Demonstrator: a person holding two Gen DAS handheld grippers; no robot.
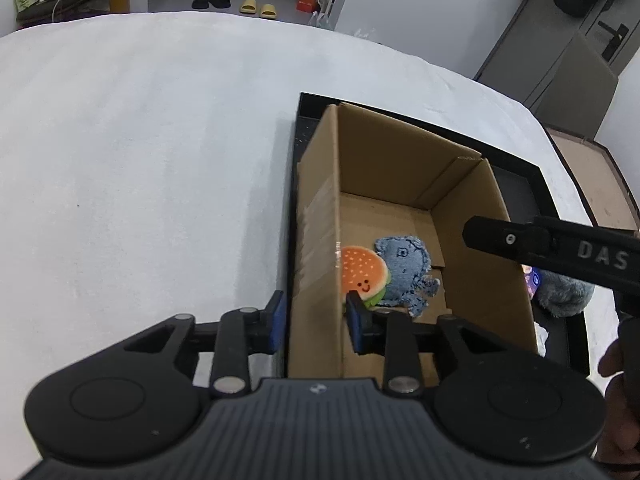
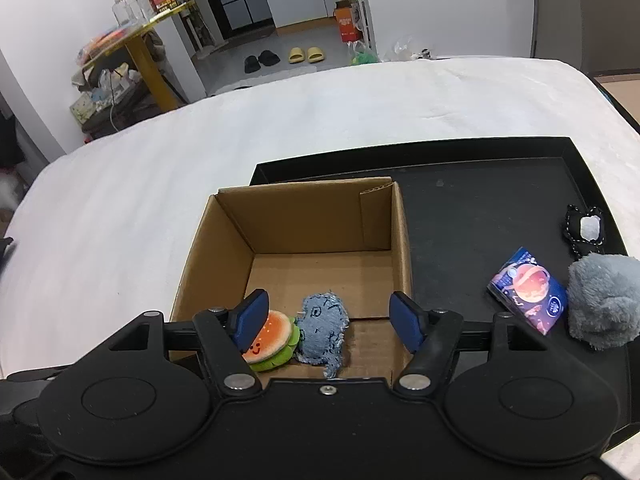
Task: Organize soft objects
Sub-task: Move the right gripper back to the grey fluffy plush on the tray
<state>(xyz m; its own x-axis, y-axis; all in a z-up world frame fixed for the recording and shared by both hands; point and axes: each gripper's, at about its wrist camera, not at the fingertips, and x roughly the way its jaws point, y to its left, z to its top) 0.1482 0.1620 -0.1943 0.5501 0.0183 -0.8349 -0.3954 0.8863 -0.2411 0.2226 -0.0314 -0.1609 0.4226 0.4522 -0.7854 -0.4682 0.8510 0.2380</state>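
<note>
An open cardboard box (image 2: 400,240) (image 1: 320,208) stands on a black tray (image 2: 500,200). Inside it lie a plush hamburger (image 2: 272,340) (image 1: 362,274) and a blue denim soft toy (image 2: 322,330) (image 1: 404,270). A grey furry plush (image 2: 604,300) (image 1: 560,294), a small printed pack (image 2: 528,288) and a black-and-white soft toy (image 2: 584,230) lie on the tray right of the box. My left gripper (image 1: 316,322) is open and straddles the box's left wall. My right gripper (image 2: 328,318) is open and empty above the box's near end.
The tray (image 1: 298,160) rests on a white cloth-covered surface (image 1: 140,160) (image 2: 200,140). The right gripper's body (image 1: 560,250) crosses over the box's right wall in the left wrist view. Beyond the surface are the floor, slippers (image 2: 306,55) and a cluttered yellow stand (image 2: 152,68).
</note>
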